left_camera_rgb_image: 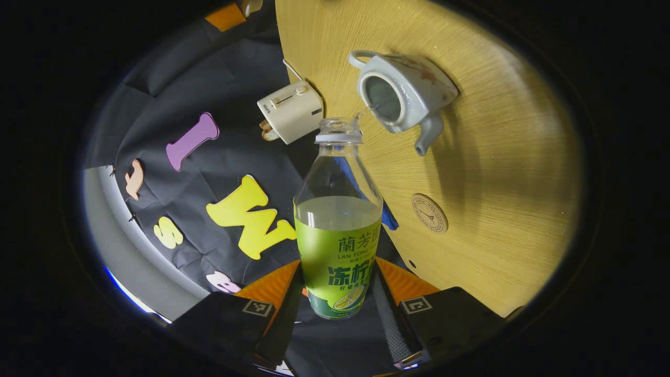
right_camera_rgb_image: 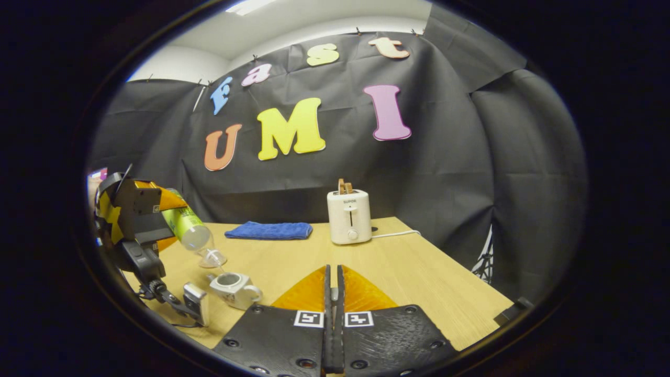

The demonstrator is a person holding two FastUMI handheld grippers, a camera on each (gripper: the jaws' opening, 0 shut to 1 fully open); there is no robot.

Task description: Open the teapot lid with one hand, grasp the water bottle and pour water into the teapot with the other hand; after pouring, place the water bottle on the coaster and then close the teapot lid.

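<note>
My left gripper is shut on a clear bottle with a green label, about half full of water. The bottle is tipped, its uncapped mouth just over the open top of the grey-white teapot. In the right gripper view the left gripper holds the bottle slanted mouth-down above the lidless teapot, and a thin trickle seems to fall. A round wooden coaster lies on the table near the teapot's spout. My right gripper hovers above the table to the right, fingers pressed together, with nothing to be seen between them.
The wooden table carries a white toaster with bread in it at the back, its cord trailing right. A folded blue cloth lies left of the toaster. The table's right edge runs close to the black cloth wall.
</note>
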